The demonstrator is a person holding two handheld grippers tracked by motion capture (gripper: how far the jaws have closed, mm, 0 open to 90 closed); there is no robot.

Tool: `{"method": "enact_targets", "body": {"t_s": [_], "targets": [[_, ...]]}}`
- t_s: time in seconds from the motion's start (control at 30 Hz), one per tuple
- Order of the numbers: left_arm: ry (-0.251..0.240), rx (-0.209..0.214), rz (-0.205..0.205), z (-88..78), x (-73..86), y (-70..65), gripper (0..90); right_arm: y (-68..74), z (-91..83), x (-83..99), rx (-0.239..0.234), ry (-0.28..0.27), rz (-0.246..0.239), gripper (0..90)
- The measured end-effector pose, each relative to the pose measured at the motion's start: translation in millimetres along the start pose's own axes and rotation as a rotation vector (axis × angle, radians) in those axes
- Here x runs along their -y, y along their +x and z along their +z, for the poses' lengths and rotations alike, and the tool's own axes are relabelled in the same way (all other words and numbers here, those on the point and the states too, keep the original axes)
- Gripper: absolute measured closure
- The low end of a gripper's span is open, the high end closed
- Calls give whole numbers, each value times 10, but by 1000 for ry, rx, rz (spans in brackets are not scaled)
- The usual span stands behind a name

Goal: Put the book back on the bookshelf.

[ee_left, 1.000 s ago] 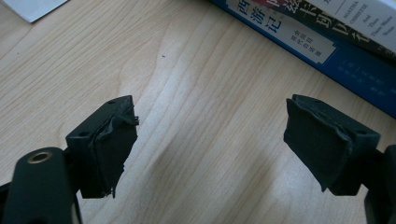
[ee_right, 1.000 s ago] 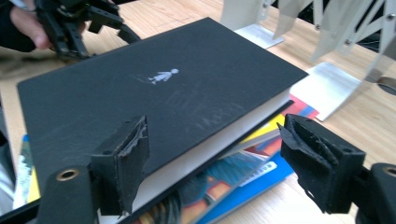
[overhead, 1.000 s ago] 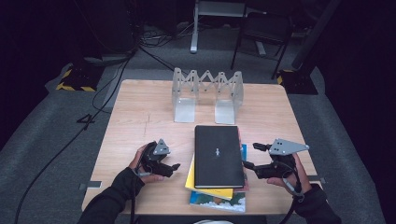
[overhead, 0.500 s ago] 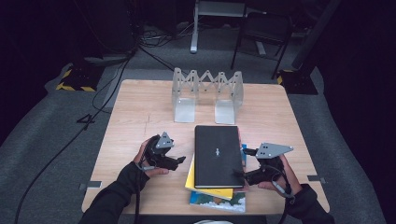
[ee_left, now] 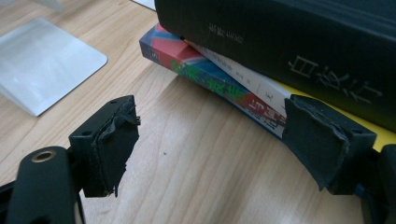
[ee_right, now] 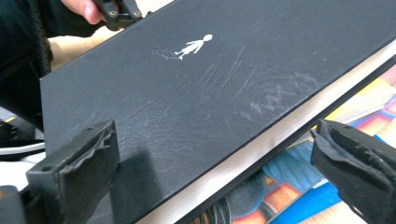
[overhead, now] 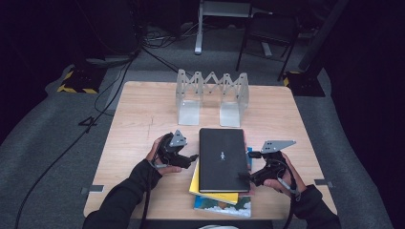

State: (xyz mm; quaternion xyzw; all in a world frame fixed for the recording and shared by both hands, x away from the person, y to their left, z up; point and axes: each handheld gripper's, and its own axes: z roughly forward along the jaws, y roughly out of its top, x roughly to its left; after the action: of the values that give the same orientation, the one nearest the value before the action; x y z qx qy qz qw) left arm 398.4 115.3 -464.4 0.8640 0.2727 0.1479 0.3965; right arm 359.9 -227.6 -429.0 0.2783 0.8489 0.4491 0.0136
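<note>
Now both pairs of jaws stand released. The right gripper straddles the black book's right edge, one jaw over the cover, the other beside the page edge; these jaws have just been opening, pads not pressing. The left gripper gapes at the stack's left side, just off the spines. That black book tops a yellow book and a colourful book near the front of the wooden bench. A metal folding rack stands behind. Grey carpet, cables and chair legs fill the dark room. Since a second ago, both grippers have closed in on the stack.
</note>
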Motion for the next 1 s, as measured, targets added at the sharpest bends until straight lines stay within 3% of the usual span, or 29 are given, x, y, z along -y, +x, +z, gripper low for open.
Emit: {"method": "enact_targets", "body": {"t_s": [0.33,0.77,1.0], "targets": [[3,0,-31,93,-49,108,184,-32,99,-57,-64,23,-6,6],[0,-13,-53,241,-93,247,190,3,98,-87,-41,27,-44,6],[-30,-12,-74,332,-108,371,208,26,90,-107,-29,30,-67,7]]}}
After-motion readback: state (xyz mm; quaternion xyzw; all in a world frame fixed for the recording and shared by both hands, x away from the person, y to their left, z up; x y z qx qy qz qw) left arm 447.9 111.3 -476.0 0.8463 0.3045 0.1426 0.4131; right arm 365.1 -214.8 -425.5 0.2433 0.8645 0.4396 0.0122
